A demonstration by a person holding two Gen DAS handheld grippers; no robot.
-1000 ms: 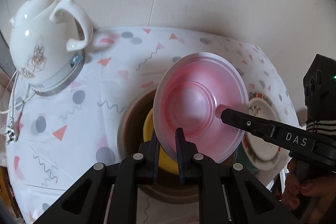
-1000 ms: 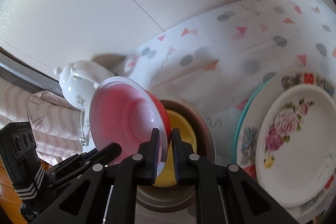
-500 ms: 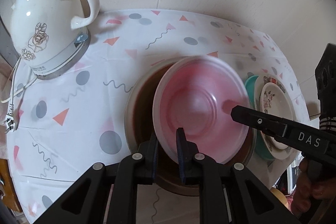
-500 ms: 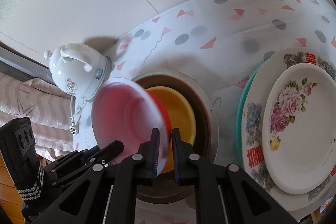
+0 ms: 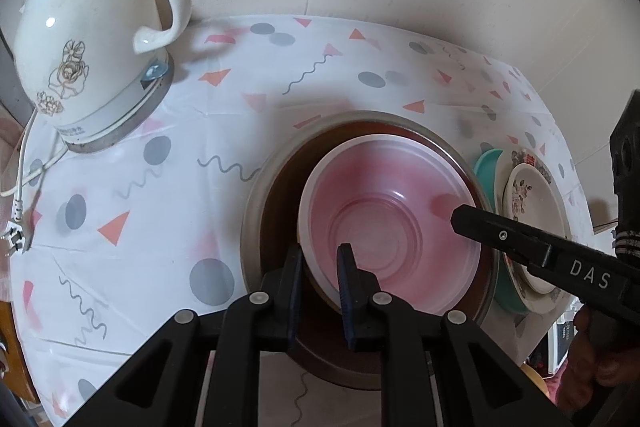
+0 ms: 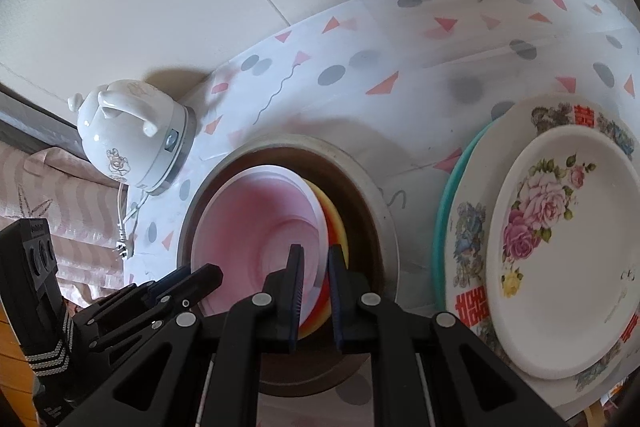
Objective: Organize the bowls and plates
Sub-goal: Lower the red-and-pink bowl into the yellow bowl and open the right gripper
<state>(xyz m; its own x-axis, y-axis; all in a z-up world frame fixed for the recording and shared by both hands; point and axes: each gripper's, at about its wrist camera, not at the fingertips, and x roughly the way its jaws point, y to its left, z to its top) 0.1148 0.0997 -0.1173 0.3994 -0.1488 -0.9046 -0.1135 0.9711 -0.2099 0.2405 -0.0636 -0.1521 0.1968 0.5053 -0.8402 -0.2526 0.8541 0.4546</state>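
Far left of the brown basin stands a white kettle on the patterned tablecloth. Inside the basin sits the pink bowl, nested over a yellow bowl. The left gripper clamps the pink bowl's near rim; the right gripper clamps its other edge. Just right of the basin lies a stack of flowered plates.

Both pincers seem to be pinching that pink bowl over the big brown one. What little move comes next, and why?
Probably open both and let go. The pink plastic bowl already sits low inside the large brown bowl, on a yellow bowl. The left gripper and right gripper pinch opposite rims.
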